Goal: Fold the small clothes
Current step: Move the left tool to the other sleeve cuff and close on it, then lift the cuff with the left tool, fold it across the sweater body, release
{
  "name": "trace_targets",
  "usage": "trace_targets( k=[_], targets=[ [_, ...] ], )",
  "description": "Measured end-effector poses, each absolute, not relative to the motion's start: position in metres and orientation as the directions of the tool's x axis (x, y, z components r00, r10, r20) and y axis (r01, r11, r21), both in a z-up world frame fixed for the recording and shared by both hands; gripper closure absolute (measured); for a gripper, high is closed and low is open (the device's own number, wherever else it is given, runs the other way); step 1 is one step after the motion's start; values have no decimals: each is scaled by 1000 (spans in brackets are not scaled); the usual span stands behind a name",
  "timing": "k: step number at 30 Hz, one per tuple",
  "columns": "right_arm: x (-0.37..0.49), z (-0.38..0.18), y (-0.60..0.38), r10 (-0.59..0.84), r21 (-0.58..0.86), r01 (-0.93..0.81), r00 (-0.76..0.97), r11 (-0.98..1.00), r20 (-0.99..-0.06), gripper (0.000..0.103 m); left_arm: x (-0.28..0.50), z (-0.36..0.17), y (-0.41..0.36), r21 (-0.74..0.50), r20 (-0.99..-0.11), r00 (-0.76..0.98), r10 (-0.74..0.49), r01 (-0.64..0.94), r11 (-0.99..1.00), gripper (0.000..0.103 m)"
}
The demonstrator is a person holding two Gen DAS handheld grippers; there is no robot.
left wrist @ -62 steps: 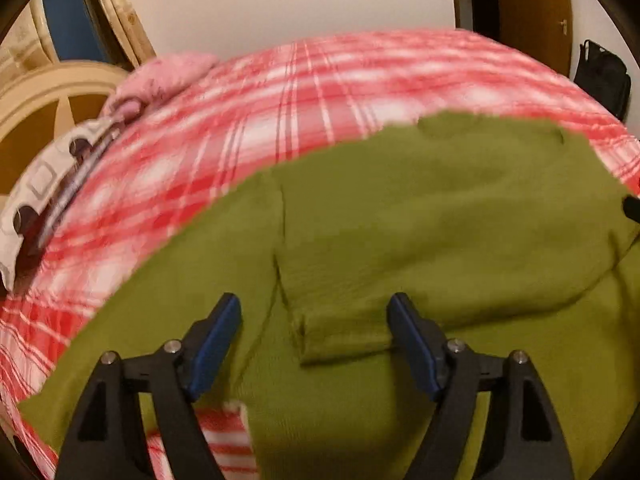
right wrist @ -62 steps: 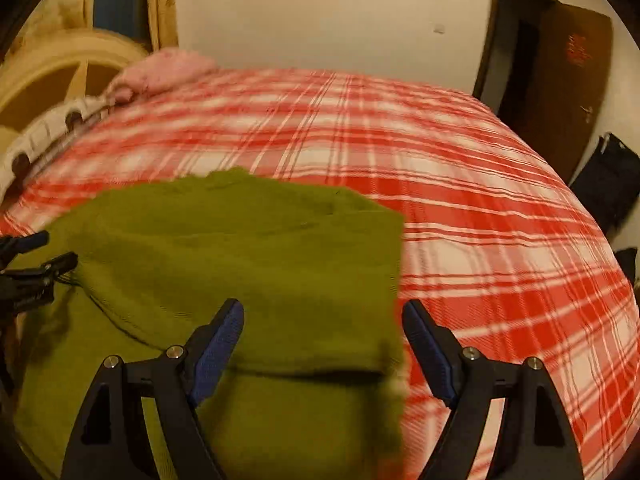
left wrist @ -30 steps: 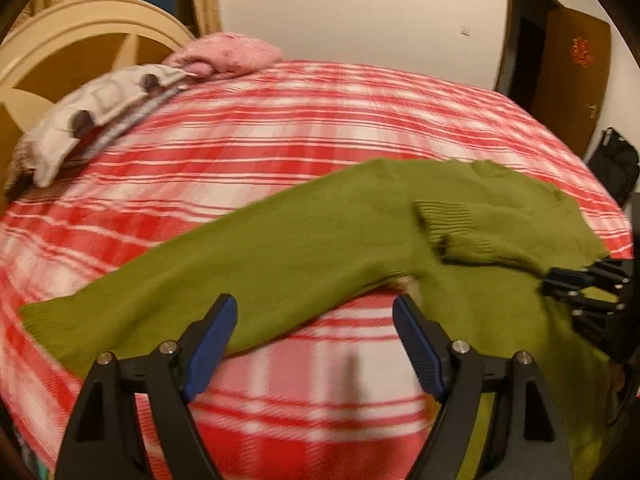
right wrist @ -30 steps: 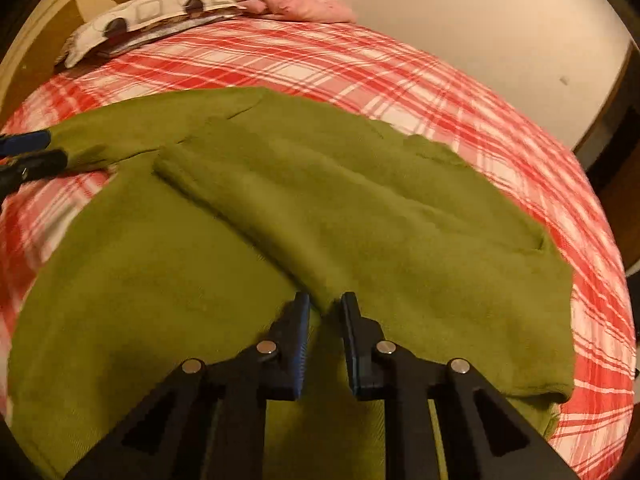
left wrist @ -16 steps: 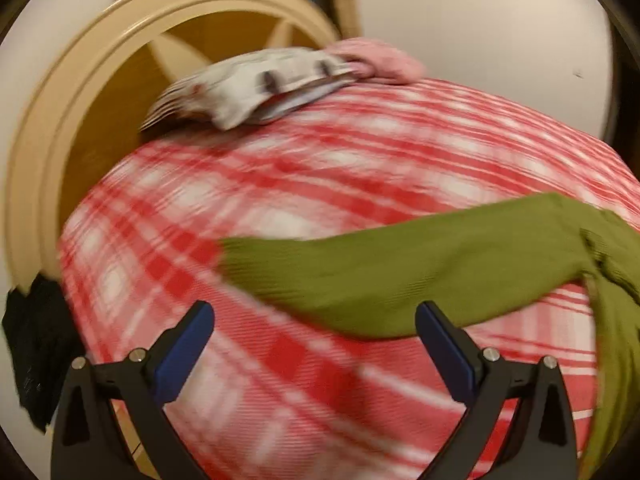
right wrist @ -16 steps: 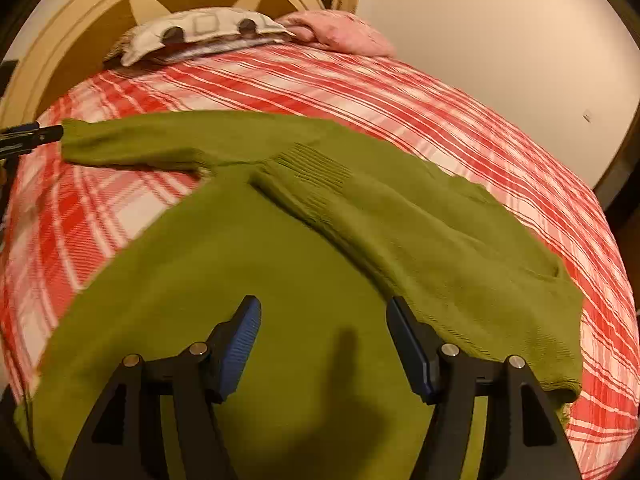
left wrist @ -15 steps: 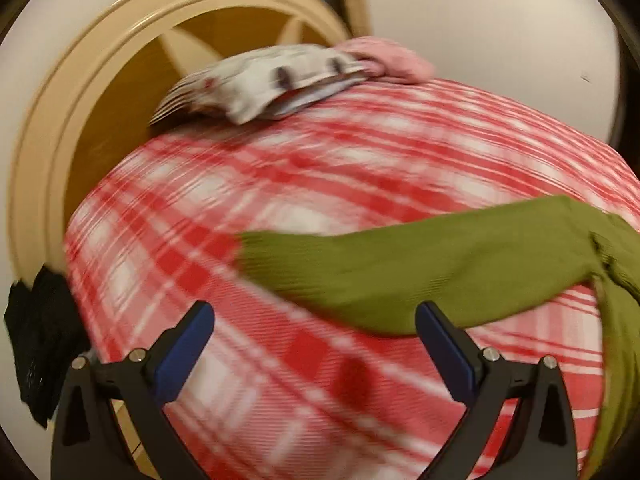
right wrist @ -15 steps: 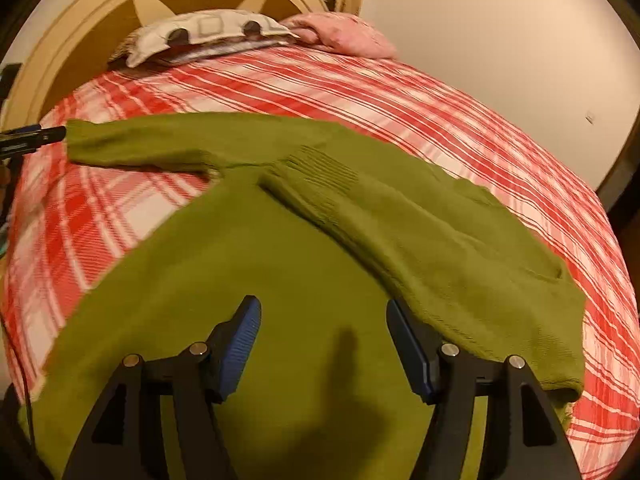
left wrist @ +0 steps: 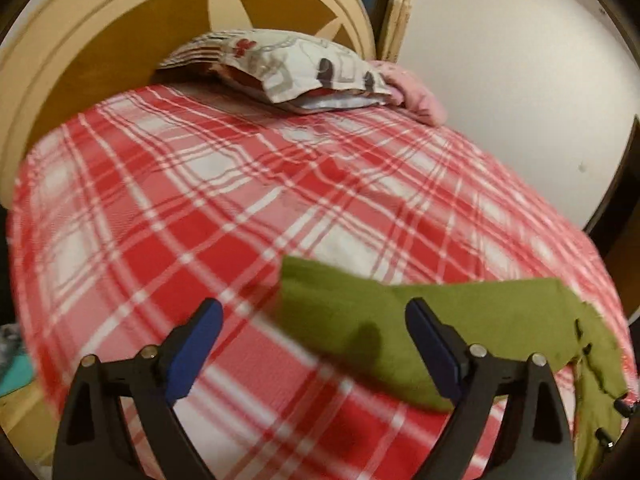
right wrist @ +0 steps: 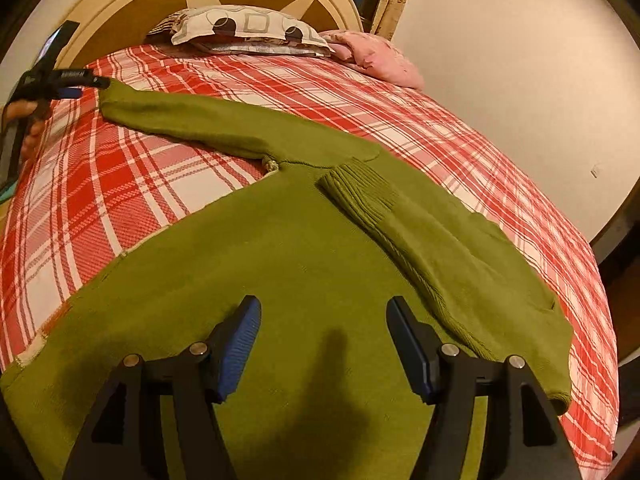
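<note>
Our left gripper [left wrist: 312,340] is closing a little, holding nothing yet, over the green sweater's long sleeve [left wrist: 360,320]. Our right gripper [right wrist: 322,344] is open and empty above the sweater [right wrist: 260,280]. We should pinch the cuff and lay it flat across the body.

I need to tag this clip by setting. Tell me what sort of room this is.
Most likely a bedroom: a bed with a red plaid cover, a rounded wooden headboard, and pillows at its head. A green sweater lies spread on it.
</note>
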State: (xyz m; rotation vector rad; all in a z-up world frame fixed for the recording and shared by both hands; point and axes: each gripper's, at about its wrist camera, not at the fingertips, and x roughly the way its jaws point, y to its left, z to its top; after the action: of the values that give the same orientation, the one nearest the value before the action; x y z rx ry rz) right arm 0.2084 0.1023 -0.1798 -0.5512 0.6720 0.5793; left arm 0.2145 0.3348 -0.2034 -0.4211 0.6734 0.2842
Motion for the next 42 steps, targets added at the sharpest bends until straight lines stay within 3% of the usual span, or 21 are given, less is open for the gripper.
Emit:
trace_targets(
  k=[3, 5, 6, 15, 18, 21, 22, 29, 31, 36, 38, 39, 42],
  targets=[
    [208, -183, 102, 301, -284, -643, 644, 711, -704, 37, 227, -213, 335, -298, -689, 721, 77, -378, 876, 40],
    [209, -186, 102, 294, -287, -641, 643, 711, -707, 37, 226, -211, 332, -298, -685, 727, 54, -347, 889, 77],
    [209, -187, 102, 294, -287, -640, 644, 713, -706, 37, 225, -209, 332, -330, -689, 725, 4, -319, 889, 89],
    [208, -189, 99, 297, -275, -629, 649, 727, -700, 37, 214, -143, 326, -369, -654, 756, -12, -306, 878, 88],
    [208, -190, 99, 299, -267, -625, 650, 734, -699, 37, 225, -144, 326, -310, -688, 725, 31, -333, 891, 77],
    [208, -191, 98, 299, -263, -621, 651, 738, -698, 37, 233, -161, 333, -248, -707, 699, 109, -389, 887, 26],
    [207, -191, 98, 300, -262, -621, 651, 739, -697, 37, 232, -167, 337, -248, -700, 703, 124, -403, 881, 23],
    [209, -192, 94, 313, -234, -624, 638, 746, -704, 37, 213, -195, 355, -305, -677, 732, 73, -369, 878, 25],
    [209, -193, 95, 313, -233, -623, 637, 746, -704, 37, 209, -199, 354, -313, -680, 732, 46, -347, 884, 32],
    [209, -194, 96, 305, -243, -620, 642, 746, -704, 37, 212, -211, 346, -336, -696, 718, -9, -314, 888, 37],
    [209, -194, 96, 301, -248, -619, 645, 746, -703, 37, 213, -211, 338, -302, -696, 718, 10, -306, 903, 56],
    [209, -194, 97, 300, -250, -617, 647, 746, -701, 37, 214, -211, 336, -302, -702, 712, -1, -297, 906, 72],
    [208, -194, 97, 295, -257, -614, 652, 746, -698, 37, 212, -212, 338, -360, -699, 713, -56, -284, 889, 87]
  ],
)
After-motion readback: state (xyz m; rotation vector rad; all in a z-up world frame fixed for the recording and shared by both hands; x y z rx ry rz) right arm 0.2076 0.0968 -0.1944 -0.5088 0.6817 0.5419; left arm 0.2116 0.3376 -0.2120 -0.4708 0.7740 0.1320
